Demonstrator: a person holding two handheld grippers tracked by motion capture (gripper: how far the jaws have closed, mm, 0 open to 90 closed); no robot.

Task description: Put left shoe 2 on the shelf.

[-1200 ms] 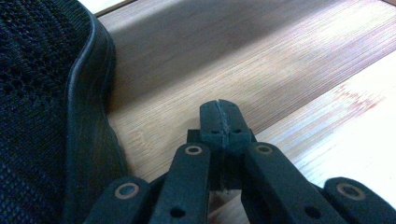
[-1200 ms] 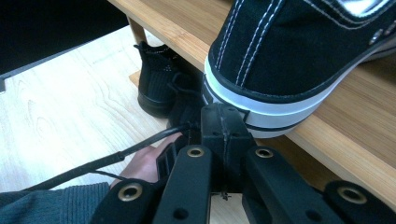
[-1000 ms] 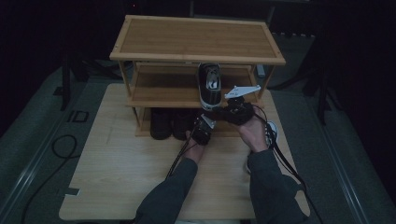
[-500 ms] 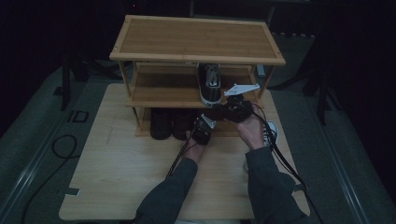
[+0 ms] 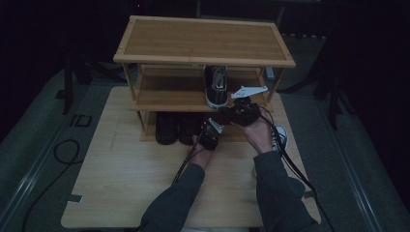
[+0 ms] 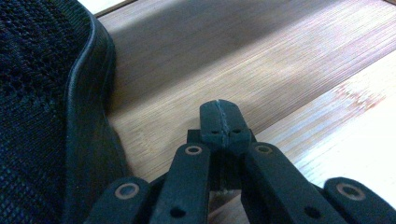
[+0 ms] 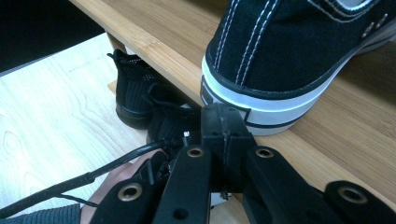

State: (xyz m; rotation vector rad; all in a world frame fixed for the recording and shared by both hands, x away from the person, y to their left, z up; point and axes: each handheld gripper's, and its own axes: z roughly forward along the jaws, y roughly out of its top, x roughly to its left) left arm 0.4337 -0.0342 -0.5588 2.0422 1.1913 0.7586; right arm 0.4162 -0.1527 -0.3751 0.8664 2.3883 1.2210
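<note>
On the rack, high view: a black sneaker with a white sole [image 5: 216, 87] is standing on the middle shelf [image 5: 164, 96] of a wooden shoe rack [image 5: 203, 41], heel toward the person.
Right gripper, high view: the right gripper [image 5: 231, 112] is hovering just in front of that heel, at the shelf's front edge.
Left gripper, high view: the left gripper [image 5: 207, 129] is sitting lower, at the bottom shelf beside the pair of dark shoes [image 5: 176, 128]; the rack is standing on the tabletop [image 5: 121, 174].
Left gripper view, jaws: they are pressing together tip to tip, gripping nothing, over the bamboo board [image 6: 261, 70].
Left gripper view, neighbour: a black mesh shoe [image 6: 42, 107] is lying just beside the jaws, apart from them.
Right gripper view, jaws: they are closing flat on each other, empty, and the tips are sitting just at the white heel band of the sneaker [image 7: 299, 56]; I cannot tell whether they are touching it.
Right gripper view, below: the dark shoes [image 7: 140, 100] are showing under the shelf, with the other hand [image 7: 116, 179] near them.
Handling, as I judge it: canvas upper is looking soft and light, likely giving way under a pinch; the rubber sole is looking stiffer and grippy.
Where to take hold: the heel rim or collar is seeming best, since the band is offering a firm edge; jaws this tight would be needing to part first.
</note>
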